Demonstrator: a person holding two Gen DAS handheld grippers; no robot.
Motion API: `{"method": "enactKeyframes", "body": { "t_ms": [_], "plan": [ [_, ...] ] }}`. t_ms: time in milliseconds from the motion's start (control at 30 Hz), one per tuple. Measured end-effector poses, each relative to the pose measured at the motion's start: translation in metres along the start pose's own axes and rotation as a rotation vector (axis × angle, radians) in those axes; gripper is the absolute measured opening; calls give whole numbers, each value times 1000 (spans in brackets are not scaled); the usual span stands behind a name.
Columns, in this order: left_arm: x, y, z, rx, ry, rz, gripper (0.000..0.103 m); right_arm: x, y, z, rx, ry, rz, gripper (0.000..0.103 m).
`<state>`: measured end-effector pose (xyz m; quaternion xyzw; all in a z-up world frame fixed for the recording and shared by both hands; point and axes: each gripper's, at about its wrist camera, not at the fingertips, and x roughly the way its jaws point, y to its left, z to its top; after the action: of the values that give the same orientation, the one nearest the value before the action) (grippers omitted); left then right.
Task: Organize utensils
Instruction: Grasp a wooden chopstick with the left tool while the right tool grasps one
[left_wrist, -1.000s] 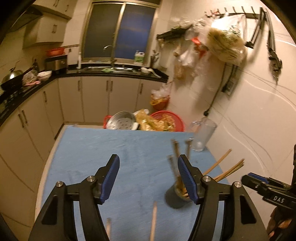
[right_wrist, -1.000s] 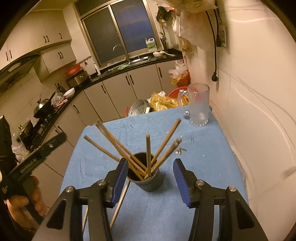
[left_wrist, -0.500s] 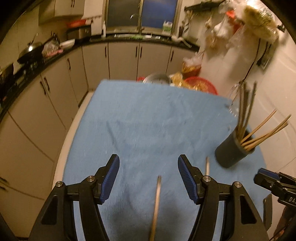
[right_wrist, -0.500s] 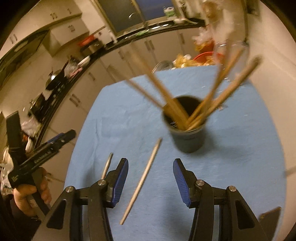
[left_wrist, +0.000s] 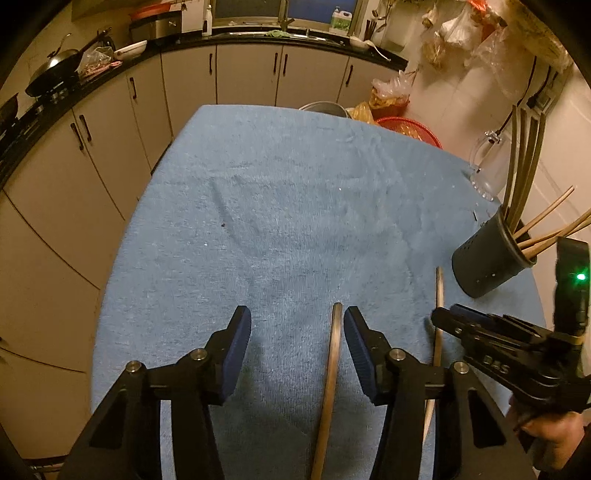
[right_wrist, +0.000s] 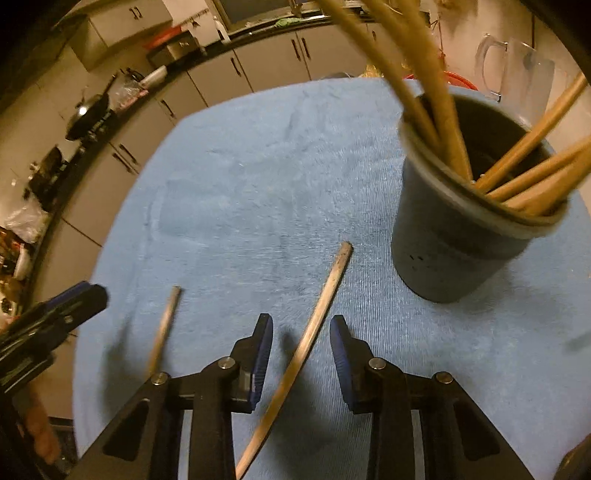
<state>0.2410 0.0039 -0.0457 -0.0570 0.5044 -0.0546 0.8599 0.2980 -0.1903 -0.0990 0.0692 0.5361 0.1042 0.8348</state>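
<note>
While both my grippers tilt down over the blue towel-covered table (left_wrist: 280, 206), my left gripper (left_wrist: 297, 325) is closing around one loose wooden chopstick (left_wrist: 330, 373), not yet pinching it. My right gripper (right_wrist: 301, 339) is closing likewise around the other loose chopstick (right_wrist: 314, 325). At two o'clock stands the dark round chopstick holder (right_wrist: 450, 236), full of chopsticks.

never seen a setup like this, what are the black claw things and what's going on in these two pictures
No robot here: a person holds hand-operated tongs in each hand, with a camera on each looking along the fingers. One picture is from the left tongs, the other from the right tongs. On the blue cloth stands a dark holder full of chopsticks, and two loose chopsticks lie beside it. Each pair of tongs is closing around one: the left chopstick and the right chopstick. Neither is gripped yet.
</note>
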Motion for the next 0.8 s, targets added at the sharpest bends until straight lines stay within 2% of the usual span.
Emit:
{"method": "enactKeyframes", "body": {
  "t_ms": [133, 267, 333, 400, 533, 567, 667, 800],
  "plan": [
    [17, -2, 1, 2, 36, -9, 50, 14, 8, 5, -25, -3, -60, 34],
    [32, -9, 1, 10, 72, -26, 45, 17, 11, 4, -66, 8, -88, 16],
    [39, -15, 0, 26, 90, -42, 44, 14, 4, 0, -76, 18, -78, 14],
    [45, -20, -1, 36, 115, -54, 34, 9, -3, -2, -76, 34, -66, 12],
    [60, -26, -2, 44, 172, -47, 16, 0, -13, -10, -78, 66, -9, 11],
    [60, -26, -2, 45, 163, -32, 11, -2, -15, -13, -74, 72, 6, 11],
    [62, -24, 0, 19, 169, -38, 7, -4, -22, -16, -54, 70, 24, 13],
    [61, -20, 0, -1, 177, -51, 7, -1, -26, -9, -27, 62, 15, 13]
  ]
}}
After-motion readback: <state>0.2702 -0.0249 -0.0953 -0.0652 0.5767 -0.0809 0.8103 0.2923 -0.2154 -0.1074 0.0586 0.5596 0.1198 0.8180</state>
